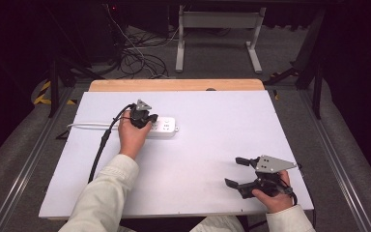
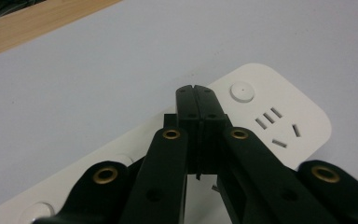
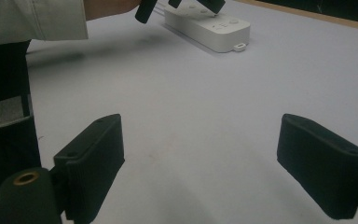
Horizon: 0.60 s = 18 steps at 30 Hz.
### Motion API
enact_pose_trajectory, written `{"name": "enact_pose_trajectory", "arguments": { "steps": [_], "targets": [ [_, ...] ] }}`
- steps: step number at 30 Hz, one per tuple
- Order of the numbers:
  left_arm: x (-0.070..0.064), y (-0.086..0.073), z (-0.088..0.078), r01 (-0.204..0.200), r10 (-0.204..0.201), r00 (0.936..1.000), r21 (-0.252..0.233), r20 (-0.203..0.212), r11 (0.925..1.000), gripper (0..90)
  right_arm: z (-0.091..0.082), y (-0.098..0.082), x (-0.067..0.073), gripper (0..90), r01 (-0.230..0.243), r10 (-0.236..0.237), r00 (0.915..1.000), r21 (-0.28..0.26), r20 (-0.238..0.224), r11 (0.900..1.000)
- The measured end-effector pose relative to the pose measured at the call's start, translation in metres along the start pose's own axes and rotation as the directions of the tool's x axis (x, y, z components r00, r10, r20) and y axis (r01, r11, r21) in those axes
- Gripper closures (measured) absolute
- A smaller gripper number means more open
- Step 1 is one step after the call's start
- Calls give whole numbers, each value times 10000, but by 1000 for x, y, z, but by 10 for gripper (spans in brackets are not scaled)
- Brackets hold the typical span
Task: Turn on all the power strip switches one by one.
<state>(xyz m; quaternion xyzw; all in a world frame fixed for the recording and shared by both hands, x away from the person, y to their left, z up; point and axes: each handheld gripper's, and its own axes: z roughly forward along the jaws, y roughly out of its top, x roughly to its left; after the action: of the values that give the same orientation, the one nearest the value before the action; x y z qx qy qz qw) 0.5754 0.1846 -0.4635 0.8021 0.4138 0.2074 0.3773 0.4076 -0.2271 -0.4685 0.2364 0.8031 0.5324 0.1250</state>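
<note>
The smooth white rounded-corner power strip lies left of centre in the high view on the matte white table. Over it, the left gripper presses its black jaws flat together, gripping nothing. At lower right, the right gripper spreads its ribbed black jaws wide, empty.

Under the closed black left tongs, with their brass-coloured rivets, lies a white power strip with dark grey slots. The right tongs are matt black too, over a pale lilac-white table edged in light wood.
</note>
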Motion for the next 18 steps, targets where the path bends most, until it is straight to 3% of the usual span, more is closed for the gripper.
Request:
{"name": "enact_pose_trajectory", "arguments": {
  "steps": [7,18],
  "targets": [
    [0,-1,1,-211,212,9996,18,-198,9998,899,0,0,0,154,-24,24,10000,-28,-12,10000],
    [0,-1,3,-92,92,9998,-20,-157,10000,899,-1,0,0,154,-9,9,10000,-42,-13,10000]
  ]
}}
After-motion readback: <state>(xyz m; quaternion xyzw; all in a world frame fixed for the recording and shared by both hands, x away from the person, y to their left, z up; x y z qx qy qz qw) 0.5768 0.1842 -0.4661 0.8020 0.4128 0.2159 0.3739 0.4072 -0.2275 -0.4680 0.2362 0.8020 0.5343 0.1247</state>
